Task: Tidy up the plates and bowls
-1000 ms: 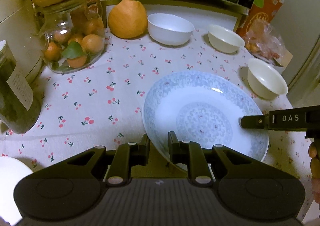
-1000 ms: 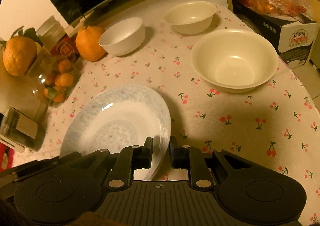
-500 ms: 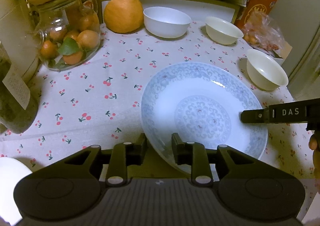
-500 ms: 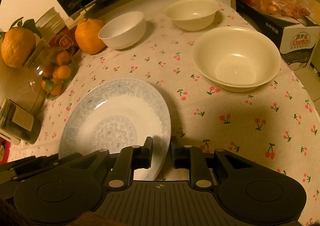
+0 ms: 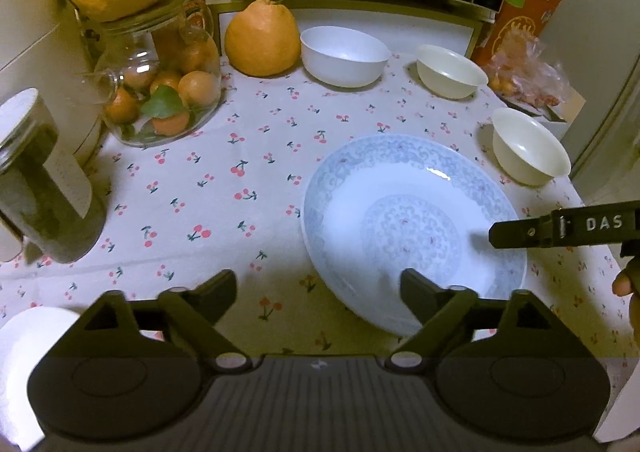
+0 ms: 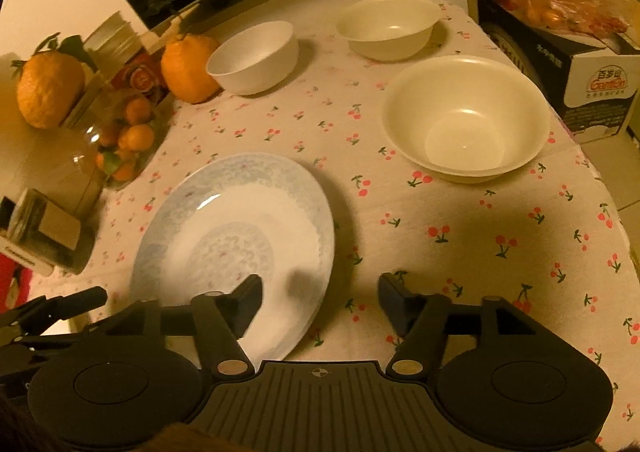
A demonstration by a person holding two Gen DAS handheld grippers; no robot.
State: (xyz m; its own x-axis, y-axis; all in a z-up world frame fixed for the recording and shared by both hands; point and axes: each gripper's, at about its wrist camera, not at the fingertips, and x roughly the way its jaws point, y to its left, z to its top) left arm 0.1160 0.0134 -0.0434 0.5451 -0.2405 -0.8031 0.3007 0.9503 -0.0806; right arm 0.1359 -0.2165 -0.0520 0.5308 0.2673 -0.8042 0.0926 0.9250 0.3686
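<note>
Left wrist view: the counter [image 5: 224,188], under a cherry-print cloth, is carrying a blue-patterned plate [image 5: 412,228], a white bowl [image 5: 344,56], two cream bowls, a fruit jar [image 5: 160,92] and a large orange [image 5: 262,38]. The left gripper [image 5: 316,288] is standing with its jaws spread, having just been opening; the plate's near rim is lying between them, unpressed.

Right wrist view: the right gripper [image 6: 320,292] is likewise sitting wide, its jaws just opened, straddling the plate's [image 6: 236,236] right rim without contact. The nearest cream bowl [image 6: 466,118] is sitting well apart.
</note>
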